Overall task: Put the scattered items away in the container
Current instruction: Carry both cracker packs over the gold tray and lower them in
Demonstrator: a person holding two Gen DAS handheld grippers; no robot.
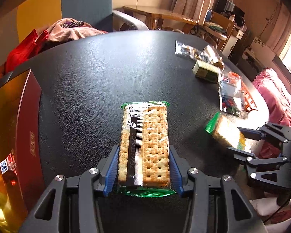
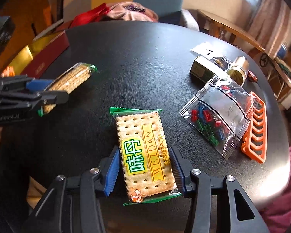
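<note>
Black leather-like material covers the bench [image 1: 99, 73], and the scattered items lie on it. In the left wrist view, the left gripper [image 1: 143, 167] fills the bottom centre of the frame, and its blue-padded jaws pinch a cracker packet [image 1: 144, 143] by its two long sides; this packet shows its back seam and a printed date. At the left edge of the same view stands the container [image 1: 27, 128], a dark red box with a golden inside, and some small wrapped things already lie in it. In the right wrist view, the right gripper [image 2: 144, 171] is at the bottom centre, and a second cracker packet [image 2: 143, 153] with a yellow and green label lies between its jaws. The right pad touches the packet edge; a thin dark gap shows at the left pad, so I cannot tell if the grip is firm. At the right side of this frame lie a clear bag of small coloured bricks [image 2: 219, 116], an orange plastic rack [image 2: 256, 128] just beside it, a green box [image 2: 205, 69], a golden cylinder [image 2: 239, 70] and one more small clear bag [image 2: 213, 55]. These items are well apart from the container, which sits at the upper left of this frame.
</note>
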